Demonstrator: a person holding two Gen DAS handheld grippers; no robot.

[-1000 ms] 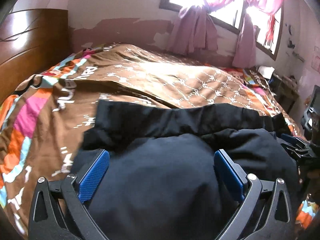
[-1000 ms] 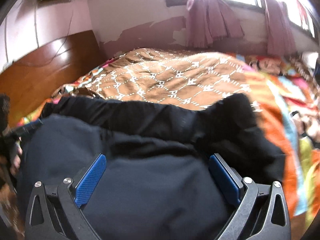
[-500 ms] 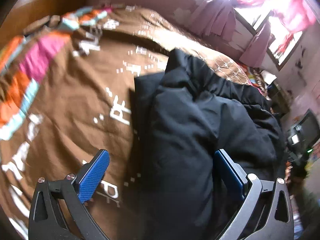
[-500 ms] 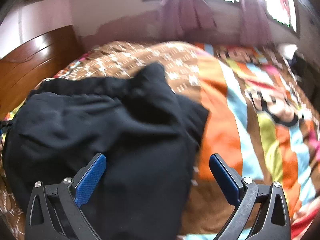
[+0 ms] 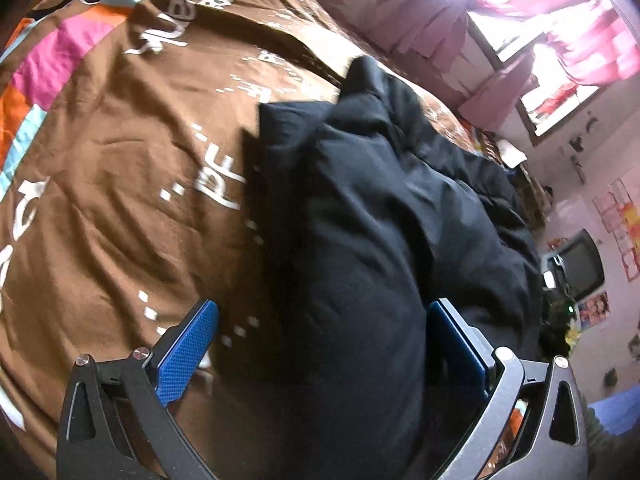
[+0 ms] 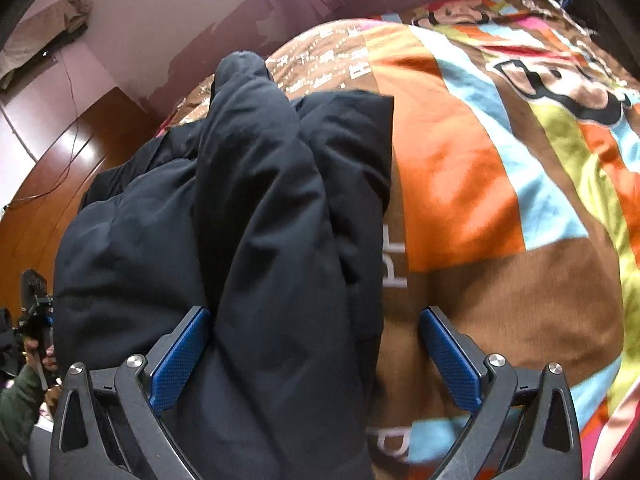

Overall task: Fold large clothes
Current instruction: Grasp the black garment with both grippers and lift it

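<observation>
A large black padded garment (image 5: 360,240) lies bunched on the patterned bedspread (image 5: 120,160). My left gripper (image 5: 320,348) is open, its blue pads (image 5: 188,348) wide apart, over the garment's left edge with cloth between the jaws. In the right wrist view the same garment (image 6: 260,220) fills the left half. My right gripper (image 6: 316,356) is open over its right edge, with a thick fold between the blue pads (image 6: 450,360).
The brown, orange and blue bedspread (image 6: 500,180) extends right. A wooden headboard (image 6: 60,168) stands at the left. Pink curtains (image 5: 580,40) and a window are behind. A small TV (image 5: 580,264) stands right of the bed. The other gripper (image 6: 34,300) shows far left.
Both grippers have swung outward from the garment's middle to its opposite side edges and tilted. The garment now looks bunched into a narrower heap. Both stay open.
</observation>
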